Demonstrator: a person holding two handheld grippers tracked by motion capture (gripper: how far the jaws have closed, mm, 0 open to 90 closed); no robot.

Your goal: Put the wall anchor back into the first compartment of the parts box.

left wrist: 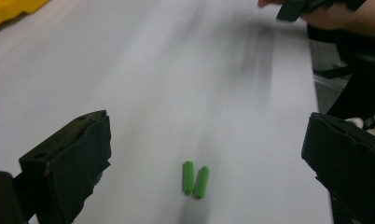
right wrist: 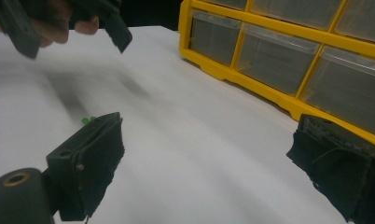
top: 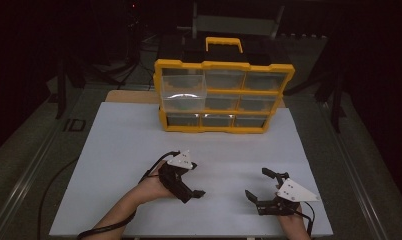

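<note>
Two small green cylindrical pieces [left wrist: 195, 179] lie side by side on the white table, just ahead of my left gripper [left wrist: 204, 149], whose jaws stand wide apart with nothing between them. In the high view the left gripper [top: 191, 191] hovers low over the table's front centre. My right gripper [top: 259, 184] is to its right, open and empty, pointing left. In the right gripper view, a bit of green piece [right wrist: 87, 120] peeks out behind one jaw of the right gripper [right wrist: 209, 158].
A yellow organizer [top: 224, 65] with clear drawers stands at the back of the white table [top: 119, 150]. One left-side drawer [top: 184, 95] is pulled forward. The organizer's lower drawers [right wrist: 269, 60] look empty in the right gripper view. Dark floor surrounds the table.
</note>
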